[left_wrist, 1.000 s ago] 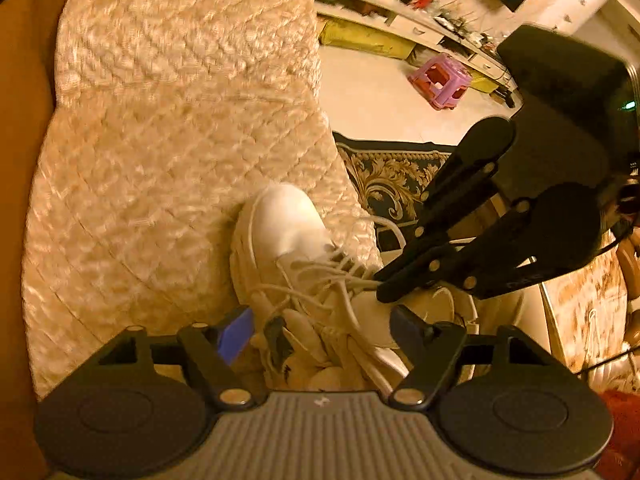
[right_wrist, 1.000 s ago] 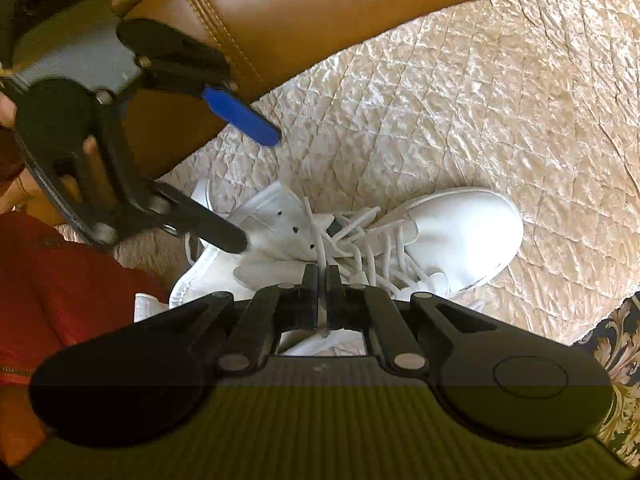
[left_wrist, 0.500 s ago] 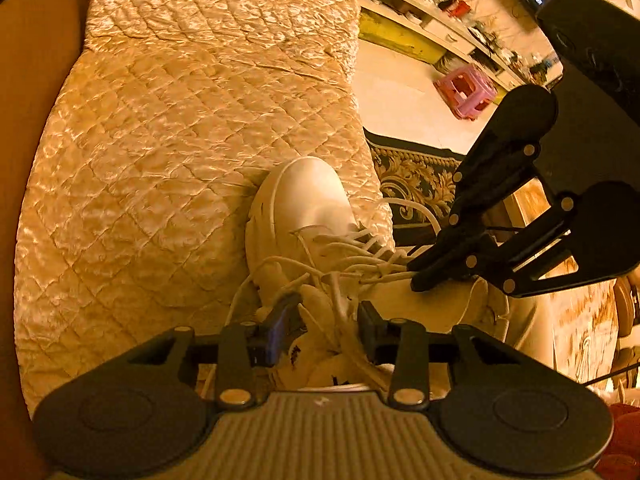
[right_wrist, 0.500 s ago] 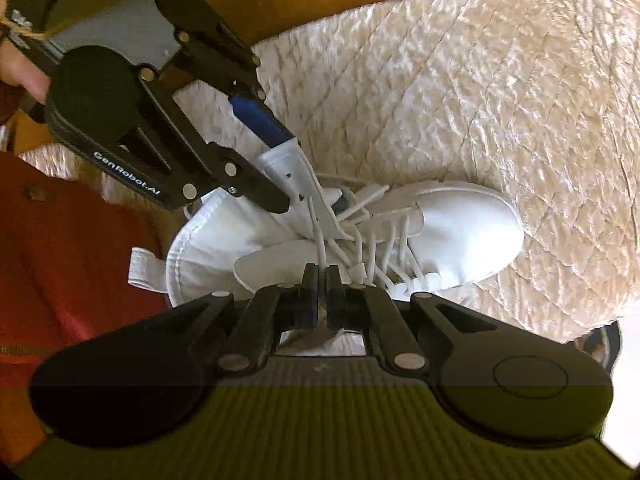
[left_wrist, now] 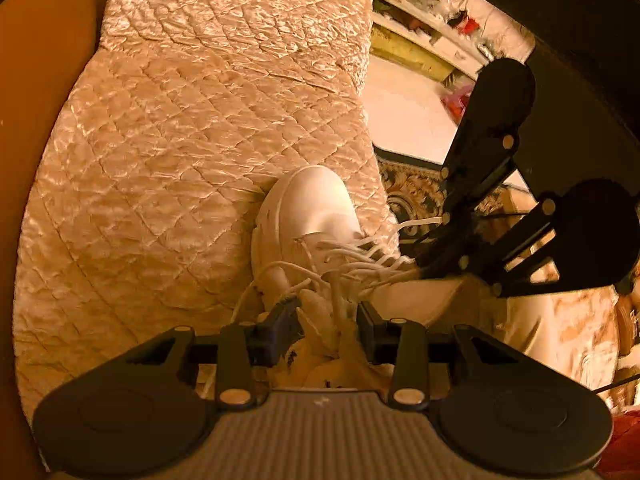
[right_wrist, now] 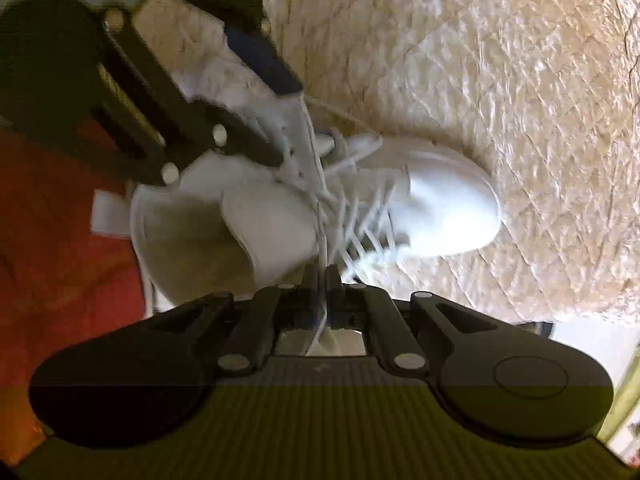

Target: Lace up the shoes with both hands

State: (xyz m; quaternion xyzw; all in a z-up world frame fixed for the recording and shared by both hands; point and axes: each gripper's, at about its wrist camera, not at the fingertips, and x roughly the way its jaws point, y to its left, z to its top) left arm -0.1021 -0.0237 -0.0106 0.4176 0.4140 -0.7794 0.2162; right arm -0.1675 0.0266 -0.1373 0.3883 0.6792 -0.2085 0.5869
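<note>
A white high-top shoe point(left_wrist: 312, 208) point(right_wrist: 448, 204) lies on a quilted beige cushion point(left_wrist: 180, 140), its toe pointing away from the person. My left gripper point(left_wrist: 326, 314) point(right_wrist: 286, 124) is shut on the shoe's eyelet flap point(right_wrist: 300, 132), with the blue-padded finger on one side and the black finger on the other. At the shoe's right side, my right gripper point(right_wrist: 321, 276) point(left_wrist: 424, 260) is shut on a white lace point(right_wrist: 320, 236). The lace runs taut from the crossed lacing point(left_wrist: 360, 268) into its jaws. The shoe's heel is hidden behind the left gripper's body.
A brown leather sofa back point(left_wrist: 32, 80) borders the cushion on the left. Past the cushion's edge lie a patterned rug point(left_wrist: 412, 196), pale floor, a pink stool point(left_wrist: 456, 100) and a cluttered low shelf point(left_wrist: 420, 24). Red fabric point(right_wrist: 52, 240) lies beside the heel.
My left gripper came down over the shoe and its jaws closed on the eyelet flap. My right gripper rolled and swung sideways, still holding the lace.
</note>
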